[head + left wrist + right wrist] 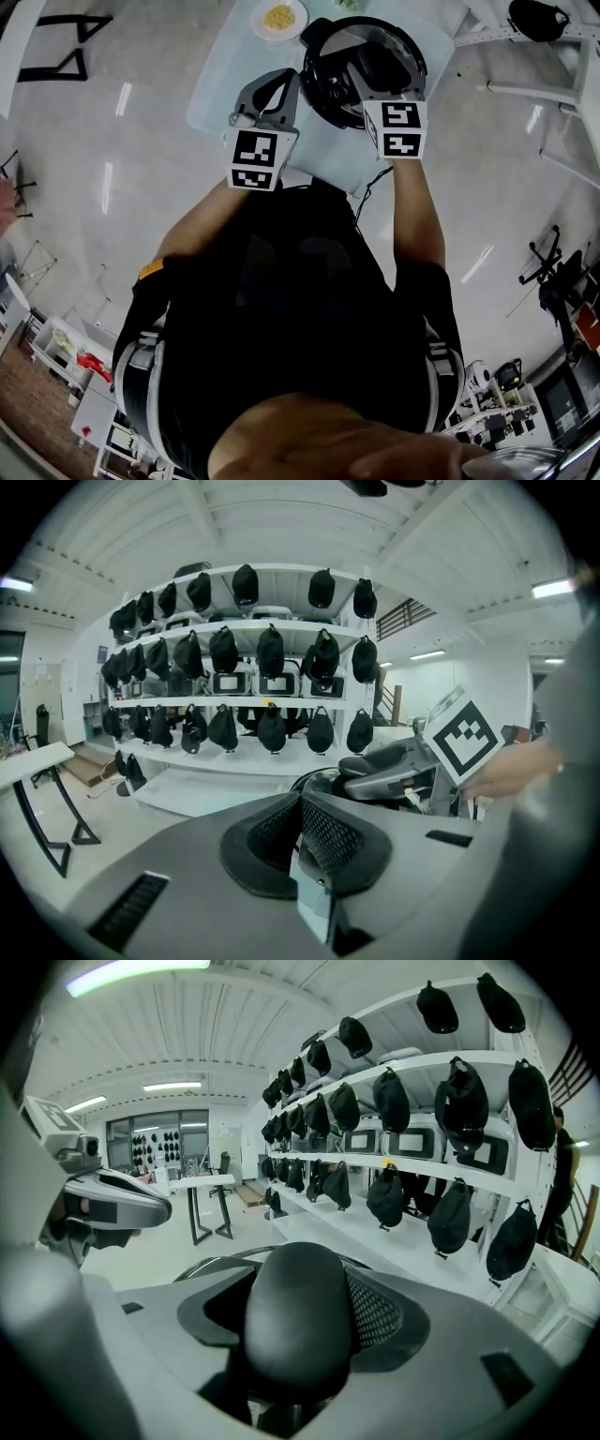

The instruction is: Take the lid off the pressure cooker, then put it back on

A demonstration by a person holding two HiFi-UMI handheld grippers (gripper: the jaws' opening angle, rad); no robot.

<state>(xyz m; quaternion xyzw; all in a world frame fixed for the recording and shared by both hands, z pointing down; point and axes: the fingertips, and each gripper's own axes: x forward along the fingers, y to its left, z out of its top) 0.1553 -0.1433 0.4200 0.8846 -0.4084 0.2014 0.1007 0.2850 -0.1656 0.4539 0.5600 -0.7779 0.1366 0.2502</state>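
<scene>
The black pressure cooker [323,89] stands on the pale table [220,89] at the top of the head view, with its shiny lid [375,37] over it. My right gripper [367,77] reaches over the lid and is shut on the lid's black handle [295,1321], which fills the space between its jaws. The lid's rim [202,1265] shows just below. I cannot tell whether the lid is seated or raised. My left gripper [286,86] hovers just left of the cooker, shut with its pads [323,832] pressed together and nothing in them. It looks across at the right gripper [398,766].
A white plate of yellow food [279,17] sits on the table behind and to the left of the cooker. Shelves of black caps [248,658] stand beyond the table. A white trestle table [202,1190] stands on the floor further off.
</scene>
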